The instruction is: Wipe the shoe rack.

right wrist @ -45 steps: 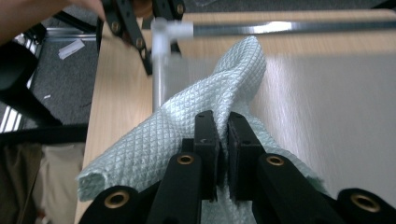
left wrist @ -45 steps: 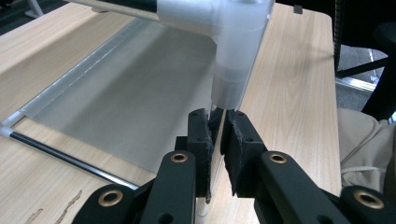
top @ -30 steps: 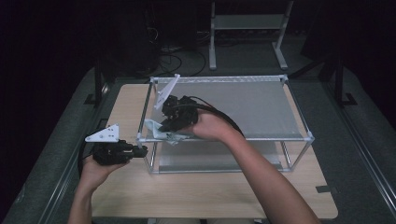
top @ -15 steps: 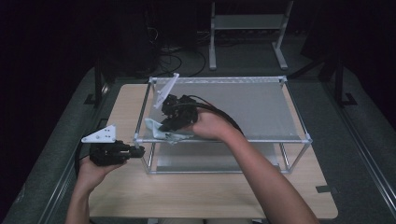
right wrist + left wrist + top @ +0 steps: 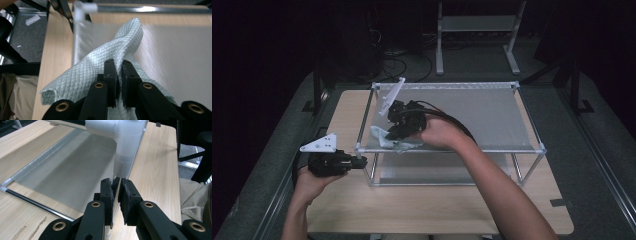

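My left hand-held gripper sits near the counter's left edge, level with the front of the rack, its jaws clenched on the thin front-left post just below the white corner joint. Farther in, my right hand-held gripper is clamped on the pale quilted cloth, which lies bunched and twisted on the rack's grey top shelf at its front-left corner. Beyond it the shelf runs bare to the far rail.
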A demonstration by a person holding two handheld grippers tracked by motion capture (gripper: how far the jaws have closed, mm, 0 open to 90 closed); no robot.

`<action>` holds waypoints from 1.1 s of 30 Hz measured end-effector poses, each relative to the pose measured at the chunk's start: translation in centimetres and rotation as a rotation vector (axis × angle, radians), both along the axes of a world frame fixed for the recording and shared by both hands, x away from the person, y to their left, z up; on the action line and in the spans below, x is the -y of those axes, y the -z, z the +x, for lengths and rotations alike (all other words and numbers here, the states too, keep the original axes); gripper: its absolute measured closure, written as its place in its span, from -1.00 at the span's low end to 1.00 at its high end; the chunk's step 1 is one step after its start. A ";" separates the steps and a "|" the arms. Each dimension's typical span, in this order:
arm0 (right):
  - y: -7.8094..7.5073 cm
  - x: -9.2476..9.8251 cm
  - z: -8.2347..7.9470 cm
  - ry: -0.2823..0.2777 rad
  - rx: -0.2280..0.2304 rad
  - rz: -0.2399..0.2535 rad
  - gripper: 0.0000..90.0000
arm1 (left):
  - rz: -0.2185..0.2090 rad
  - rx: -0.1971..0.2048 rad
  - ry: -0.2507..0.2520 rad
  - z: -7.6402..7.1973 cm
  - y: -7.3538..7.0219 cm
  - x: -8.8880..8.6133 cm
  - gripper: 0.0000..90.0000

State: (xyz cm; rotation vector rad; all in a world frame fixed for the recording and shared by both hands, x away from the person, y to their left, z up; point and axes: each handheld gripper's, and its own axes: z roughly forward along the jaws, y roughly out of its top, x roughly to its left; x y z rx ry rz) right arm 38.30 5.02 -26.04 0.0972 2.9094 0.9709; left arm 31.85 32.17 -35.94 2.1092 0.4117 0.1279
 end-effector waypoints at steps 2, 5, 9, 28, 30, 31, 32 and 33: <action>0.1 0.1 0.2 0.008 -0.006 0.005 0.85 | 0.000 0.000 -0.001 0.0 0.0 0.2 0.79; 0.2 -2.6 0.0 -0.007 -0.002 0.038 0.85 | 0.005 0.003 -0.008 -0.1 0.0 0.2 0.79; 0.1 -2.9 -0.1 -0.016 0.006 0.031 0.85 | 0.005 0.003 -0.008 -0.2 0.0 -0.1 0.79; 0.5 1.0 0.6 0.075 -0.002 0.017 0.85 | -0.001 -0.002 -0.009 0.0 0.0 -0.3 0.79; 0.4 -0.1 0.4 0.049 -0.014 0.047 0.85 | 0.004 0.001 -0.012 -0.1 0.0 -0.3 0.79; 0.5 -1.0 0.0 0.031 -0.007 0.041 0.85 | 0.008 -0.003 -0.010 -0.1 -0.1 -0.5 0.79; 0.3 -0.9 0.0 0.025 -0.010 0.040 0.85 | 0.008 -0.003 -0.010 -0.1 -0.1 -0.5 0.79; 0.3 -0.7 0.0 0.020 -0.018 0.036 0.85 | 0.006 -0.003 -0.012 -0.2 -0.1 -0.5 0.79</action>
